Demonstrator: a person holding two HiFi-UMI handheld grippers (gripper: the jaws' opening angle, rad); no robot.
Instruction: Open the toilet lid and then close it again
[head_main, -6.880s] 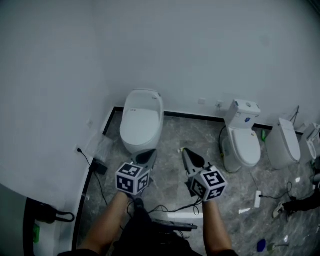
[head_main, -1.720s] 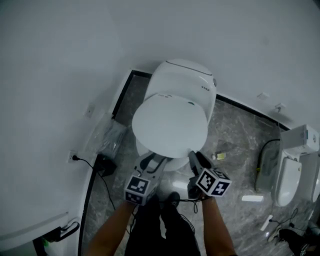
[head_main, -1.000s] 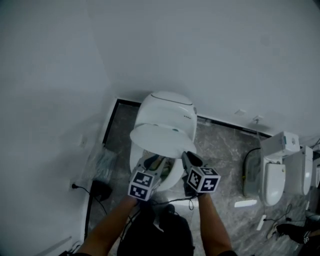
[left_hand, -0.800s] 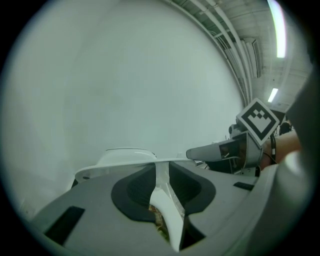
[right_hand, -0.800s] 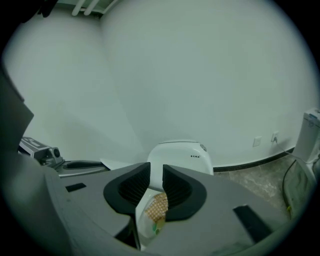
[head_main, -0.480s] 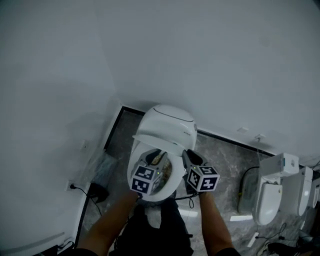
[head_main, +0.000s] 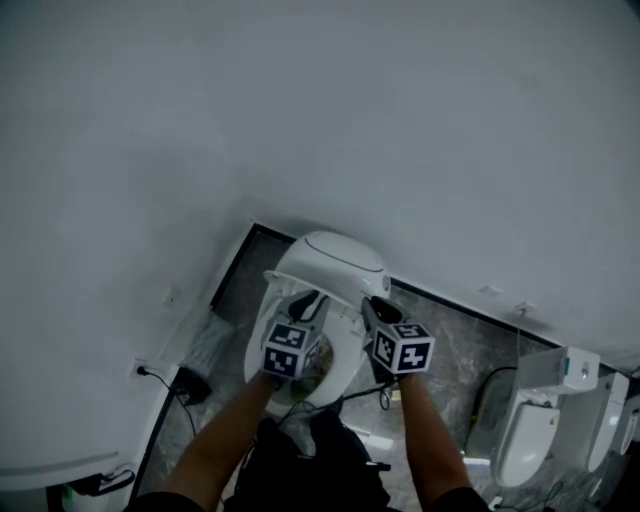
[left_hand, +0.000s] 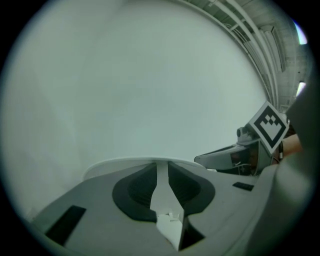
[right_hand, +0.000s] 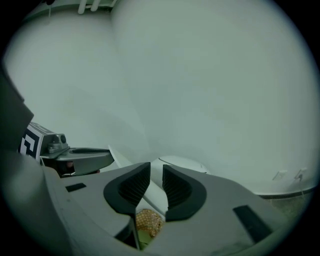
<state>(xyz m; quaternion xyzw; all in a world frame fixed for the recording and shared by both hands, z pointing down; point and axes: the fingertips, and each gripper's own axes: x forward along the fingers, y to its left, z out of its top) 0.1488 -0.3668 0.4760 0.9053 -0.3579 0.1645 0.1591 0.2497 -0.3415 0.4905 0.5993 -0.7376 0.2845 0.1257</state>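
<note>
Since it looks light, stiff and slick, the white plastic toilet lid (left_hand: 107, 165) is being pinched at its rim by the left gripper (left_hand: 161, 168), its jaws just closing, and the right gripper (right_hand: 156, 176).

Second toilet (head_main: 528, 440) at right; black adapter (head_main: 190, 384) near wall.

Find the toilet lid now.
Head view, lower centre: the toilet lid stands raised before the toilet's back, its edge pinched by the right gripper and the left gripper, whose jaws have just been closing.
</note>
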